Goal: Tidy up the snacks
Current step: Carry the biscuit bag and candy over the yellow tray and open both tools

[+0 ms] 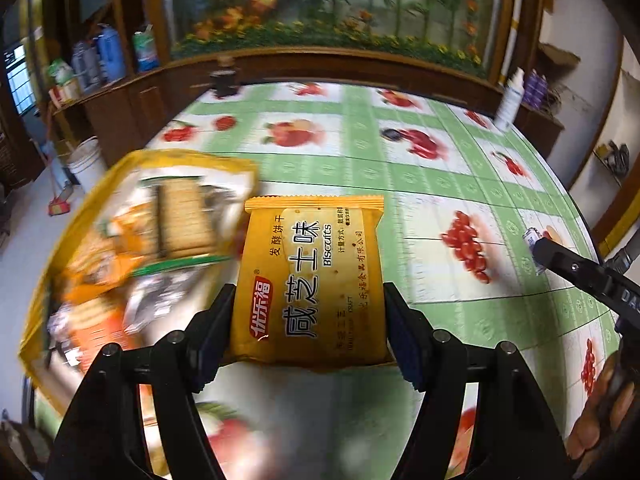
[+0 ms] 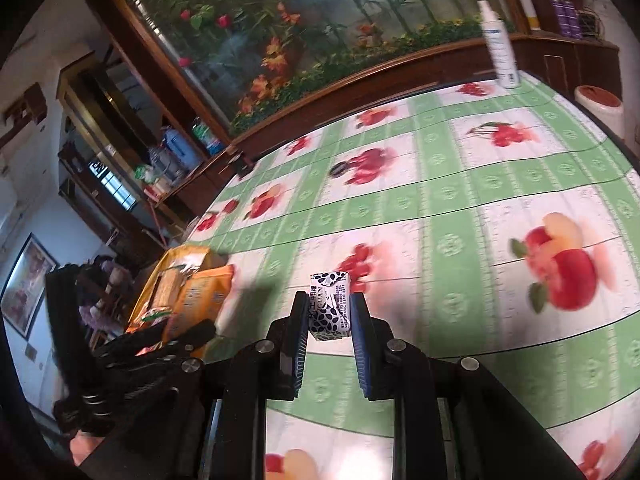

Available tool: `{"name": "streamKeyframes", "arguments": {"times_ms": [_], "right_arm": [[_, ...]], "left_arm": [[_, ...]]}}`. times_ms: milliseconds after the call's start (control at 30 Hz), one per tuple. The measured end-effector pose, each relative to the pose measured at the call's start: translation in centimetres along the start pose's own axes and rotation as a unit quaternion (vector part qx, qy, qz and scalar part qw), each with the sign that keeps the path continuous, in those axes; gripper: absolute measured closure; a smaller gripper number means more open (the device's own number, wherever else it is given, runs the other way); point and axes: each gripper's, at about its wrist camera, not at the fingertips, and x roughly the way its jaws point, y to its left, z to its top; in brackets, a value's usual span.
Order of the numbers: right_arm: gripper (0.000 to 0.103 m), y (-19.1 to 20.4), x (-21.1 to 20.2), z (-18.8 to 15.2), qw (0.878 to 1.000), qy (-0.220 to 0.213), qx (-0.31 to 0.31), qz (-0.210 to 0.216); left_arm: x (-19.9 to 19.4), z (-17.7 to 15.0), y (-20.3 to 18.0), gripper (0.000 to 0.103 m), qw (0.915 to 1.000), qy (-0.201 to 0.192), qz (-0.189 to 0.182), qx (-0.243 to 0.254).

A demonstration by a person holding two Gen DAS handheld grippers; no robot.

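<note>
Left gripper (image 1: 310,320): an orange biscuit packet (image 1: 310,276) is clamped between its pads, held above the fruit-print tablecloth (image 1: 420,168). A large yellow snack bag (image 1: 132,248), blurred, is seen just beside the packet on its left. Right gripper (image 2: 330,316): a small black-and-white wrapped snack (image 2: 330,306) is pinched between the nearly closed pads, over the cloth. A white spray bottle (image 2: 500,46) is noted at the table's far edge.

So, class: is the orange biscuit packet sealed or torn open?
Sealed, it seems: the orange biscuit packet, held in the left tongs, shows an intact crimped top edge and no tear. Its back is hidden.
</note>
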Motion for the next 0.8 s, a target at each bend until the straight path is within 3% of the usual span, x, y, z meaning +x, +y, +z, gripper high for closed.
{"name": "streamKeyframes", "arguments": {"times_ms": [400, 633, 800], "right_arm": [[0.082, 13.3, 5.3, -2.4, 0.992, 0.052, -0.094, 0.071], [0.082, 18.5, 7.9, -3.4, 0.985, 0.074, -0.124, 0.093], [0.082, 19.8, 8.9, -4.1, 0.983, 0.083, -0.133, 0.099]], "left_arm": [[-3.4, -3.1, 13.0, 0.033, 0.9930, -0.025, 0.060, -0.098], [-3.9, -4.2, 15.7, 0.033, 0.9899, -0.028, 0.062, -0.125], [-4.2, -4.6, 16.3, 0.033, 0.9889, -0.030, 0.067, -0.129]]}}
